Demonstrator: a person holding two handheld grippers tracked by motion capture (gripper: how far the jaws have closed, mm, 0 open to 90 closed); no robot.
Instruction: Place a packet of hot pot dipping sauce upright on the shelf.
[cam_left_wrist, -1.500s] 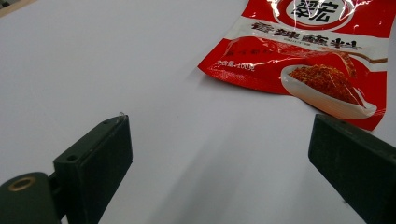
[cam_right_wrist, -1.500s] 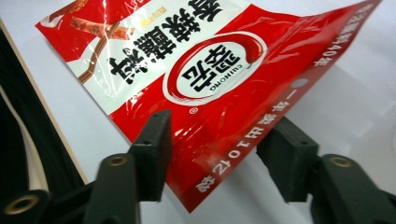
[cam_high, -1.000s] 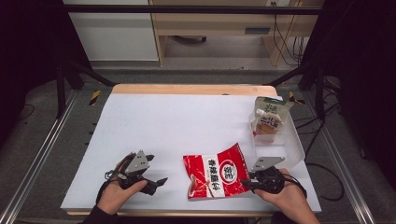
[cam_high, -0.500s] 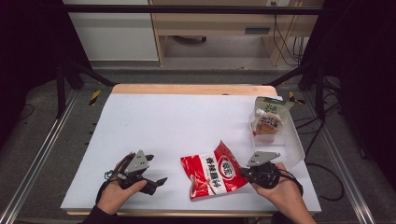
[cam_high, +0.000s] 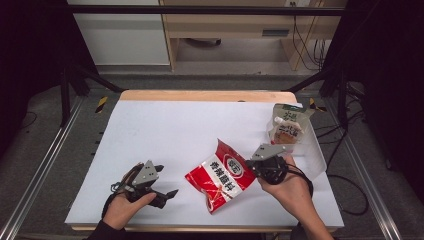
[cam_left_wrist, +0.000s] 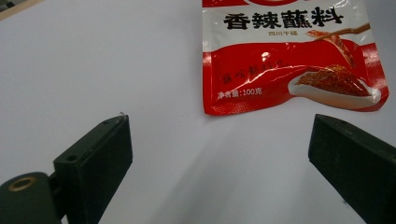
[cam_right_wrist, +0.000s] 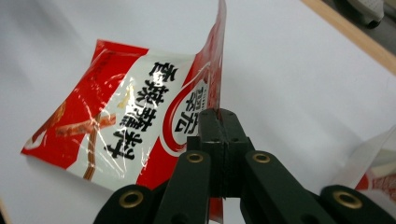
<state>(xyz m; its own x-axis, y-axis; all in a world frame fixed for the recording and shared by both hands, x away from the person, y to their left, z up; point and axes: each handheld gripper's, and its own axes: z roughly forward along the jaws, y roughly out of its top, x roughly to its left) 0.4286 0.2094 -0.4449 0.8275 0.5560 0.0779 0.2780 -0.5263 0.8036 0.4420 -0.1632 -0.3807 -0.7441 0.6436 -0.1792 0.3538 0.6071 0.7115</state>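
A red and white seasoning packet (cam_high: 221, 176) with black Chinese lettering lies near the table's front edge, its right end lifted. My right gripper (cam_high: 256, 167) is shut on that raised edge; in the right gripper view the jaws pinch the packet (cam_right_wrist: 140, 121) at my right gripper (cam_right_wrist: 219, 123). My left gripper (cam_high: 165, 181) rests open on the table at the front left, jaws wide apart, pointing toward the packet (cam_left_wrist: 289, 56). In the left gripper view my left gripper (cam_left_wrist: 219, 154) holds nothing between its black jaws.
A clear plastic bin (cam_high: 312, 150) stands at the table's right edge, holding an upright green-topped pouch (cam_high: 287, 126). The white table sheet (cam_high: 190, 125) spreads bare across the middle and back. A wooden strip (cam_high: 200, 95) runs along the far edge.
My right gripper has pulled the packet's right end up and slightly back, so the packet tilted and shifted toward the table's middle. The left gripper has stayed put.
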